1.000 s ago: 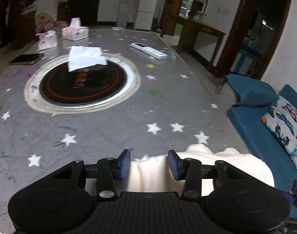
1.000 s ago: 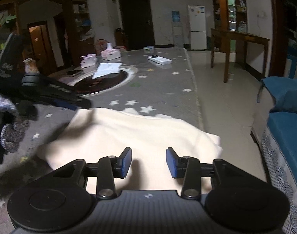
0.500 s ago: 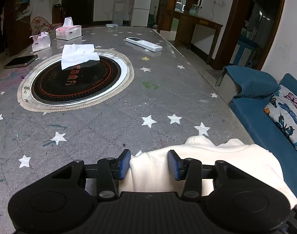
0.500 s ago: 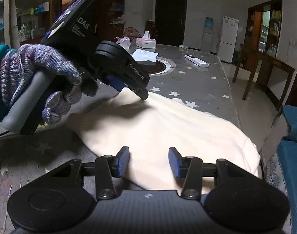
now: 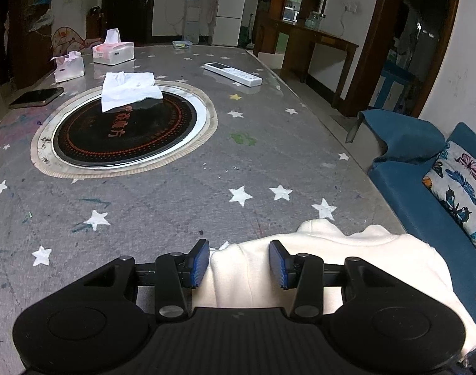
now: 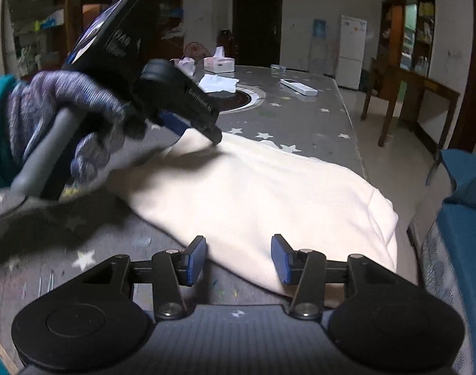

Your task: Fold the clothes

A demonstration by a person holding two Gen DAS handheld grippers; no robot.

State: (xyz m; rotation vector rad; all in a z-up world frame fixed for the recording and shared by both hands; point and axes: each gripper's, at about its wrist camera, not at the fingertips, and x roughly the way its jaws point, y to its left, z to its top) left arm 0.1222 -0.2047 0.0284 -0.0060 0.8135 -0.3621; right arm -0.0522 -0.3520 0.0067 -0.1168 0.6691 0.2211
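A cream-white garment (image 6: 253, 193) lies folded at the near right corner of the grey star-patterned table (image 5: 181, 193). In the left wrist view my left gripper (image 5: 239, 264) is open, with the garment's edge (image 5: 244, 268) between its blue pads. In the right wrist view my right gripper (image 6: 238, 257) is open over the garment's near edge and holds nothing. The left gripper (image 6: 191, 125), held by a gloved hand, rests on the garment's far left part there.
A round black hotplate (image 5: 122, 131) sits in the table with a white tissue (image 5: 128, 89) on it. Beyond it are tissue boxes (image 5: 113, 51), a phone (image 5: 36, 97) and a white remote (image 5: 233, 74). A blue sofa (image 5: 425, 206) stands right of the table.
My left gripper has moved onto the garment's far left part and tilted up. My right gripper has swung left and drawn back to the garment's near edge. Both stay open.
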